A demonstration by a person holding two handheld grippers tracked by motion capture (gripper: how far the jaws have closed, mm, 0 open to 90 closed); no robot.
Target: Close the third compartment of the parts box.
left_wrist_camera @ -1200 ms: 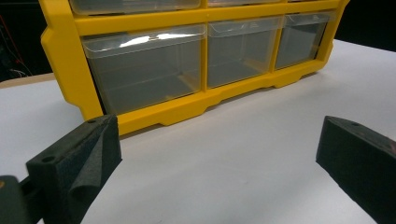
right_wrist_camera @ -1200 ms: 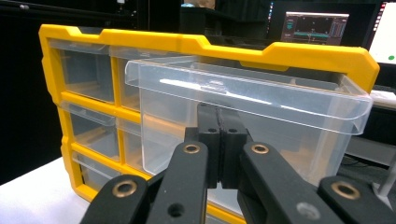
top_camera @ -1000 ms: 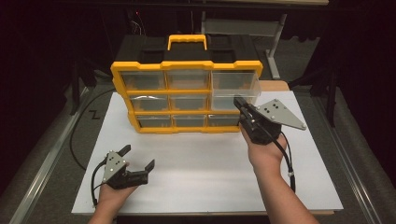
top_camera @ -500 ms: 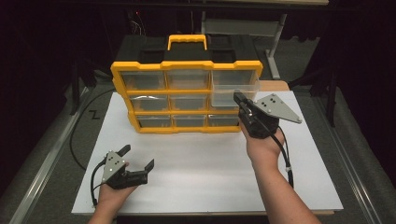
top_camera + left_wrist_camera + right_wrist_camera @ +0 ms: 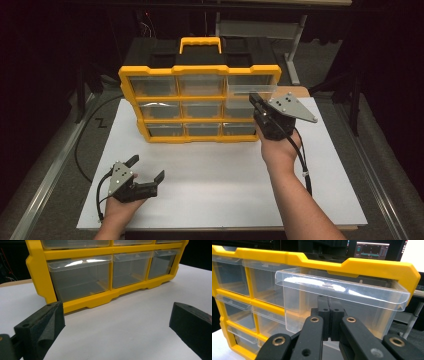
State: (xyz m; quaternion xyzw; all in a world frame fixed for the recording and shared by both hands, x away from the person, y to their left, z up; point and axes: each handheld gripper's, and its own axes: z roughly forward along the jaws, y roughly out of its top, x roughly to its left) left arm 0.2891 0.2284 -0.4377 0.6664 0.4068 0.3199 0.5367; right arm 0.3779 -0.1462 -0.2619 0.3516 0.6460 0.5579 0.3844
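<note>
The jaws of the right gripper (image 5: 329,315) stood pressed together, just under the lip of a clear drawer (image 5: 342,302). I could not tell for sure whether they pinched a small tab of the drawer or only touched its front. This drawer, the top right one of the yellow organizer (image 5: 200,102), stuck out of its slot, well forward of the other drawers. I judged that the gripper was placed low and central on the front so that a pull would go straight and the drawer would not jam.

The jaws of the left gripper (image 5: 146,176) were wide apart and held nothing. This gripper rested low over the white board (image 5: 215,180), near its front left corner and well apart from the organizer. Its own view looked at the bottom row of drawers (image 5: 80,277), all pushed in and seemingly empty. Probably it waited there to leave room for the right hand (image 5: 277,150).

The organizer stood upright at the back of the board, its handle (image 5: 200,42) on top, so its drawers faced the person.
</note>
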